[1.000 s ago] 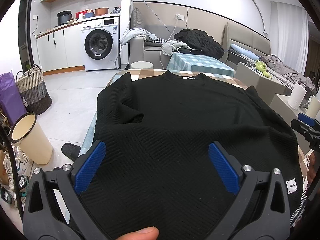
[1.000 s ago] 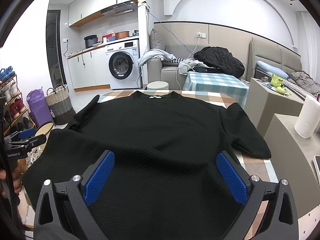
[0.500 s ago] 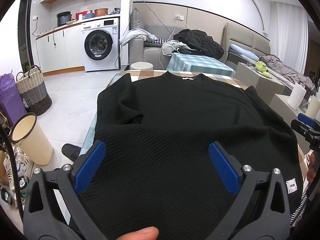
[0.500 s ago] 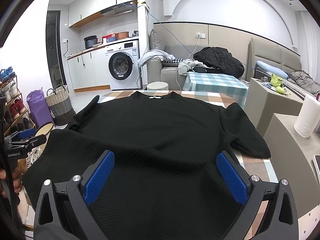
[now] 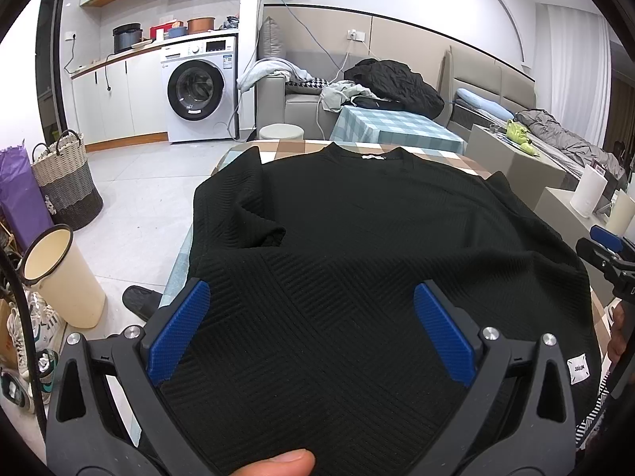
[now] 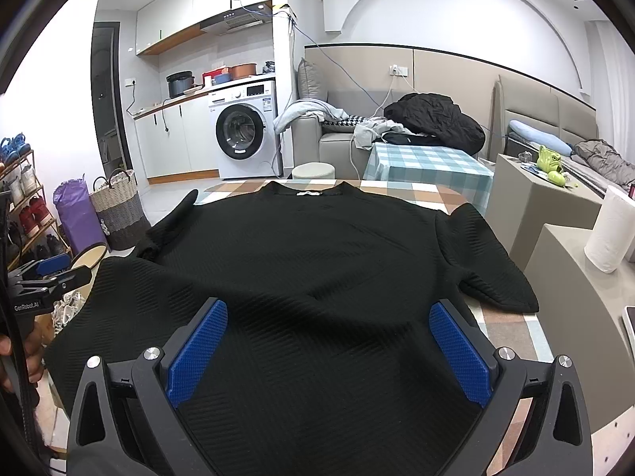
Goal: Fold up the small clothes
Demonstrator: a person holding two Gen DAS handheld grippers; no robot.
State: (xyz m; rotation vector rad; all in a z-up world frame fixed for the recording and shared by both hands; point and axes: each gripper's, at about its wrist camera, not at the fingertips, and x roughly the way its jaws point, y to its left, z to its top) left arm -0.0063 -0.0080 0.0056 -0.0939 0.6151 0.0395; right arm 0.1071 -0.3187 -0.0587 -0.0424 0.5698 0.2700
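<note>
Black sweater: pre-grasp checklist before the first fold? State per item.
1. Black sweater spread on the checkered table, collar at far edge: ok.
2. Left gripper open, holding nothing: ok.
3. Right gripper open, holding nothing: ok.
4. Right sleeve lying flat: ok.
5. Left sleeve flat: not ok, bunched and folded in on the body.
6. Near hem within the fingers' reach: cannot tell, hidden below both views.
</note>
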